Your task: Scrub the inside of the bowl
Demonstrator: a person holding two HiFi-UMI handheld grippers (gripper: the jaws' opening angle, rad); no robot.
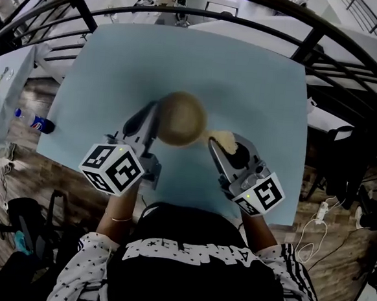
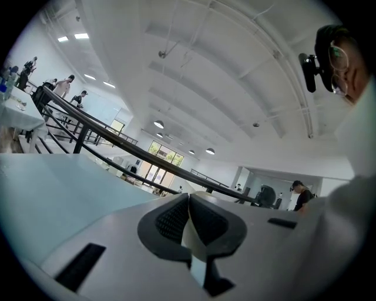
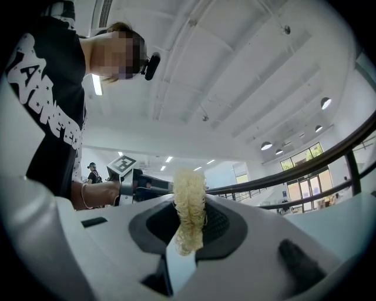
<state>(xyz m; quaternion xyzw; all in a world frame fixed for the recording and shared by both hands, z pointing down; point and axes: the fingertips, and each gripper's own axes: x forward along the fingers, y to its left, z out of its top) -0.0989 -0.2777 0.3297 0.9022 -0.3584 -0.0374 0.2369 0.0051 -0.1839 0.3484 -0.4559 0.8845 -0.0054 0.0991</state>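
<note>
A tan bowl point(image 1: 181, 119) is held just over the pale blue table point(image 1: 183, 55), near the middle. My left gripper point(image 1: 153, 116) reaches it from the left, shut on the bowl's left rim. In the left gripper view that rim shows as a thin cream strip point(image 2: 192, 238) pinched between the dark pads of the left gripper point(image 2: 189, 203). My right gripper point(image 1: 224, 147) is just right of the bowl, shut on a pale yellow stringy scrubber point(image 1: 223, 139). The scrubber point(image 3: 189, 203) sticks up from between the right gripper's point(image 3: 189, 223) pads. The scrubber is beside the bowl's right edge, outside it.
A black curved railing point(image 1: 205, 15) runs round the table's far side. A bottle point(image 1: 40, 124) lies on the wood floor at the left, with bags point(image 1: 20, 231) near it. Cables and a white plug strip point(image 1: 320, 212) lie at the right.
</note>
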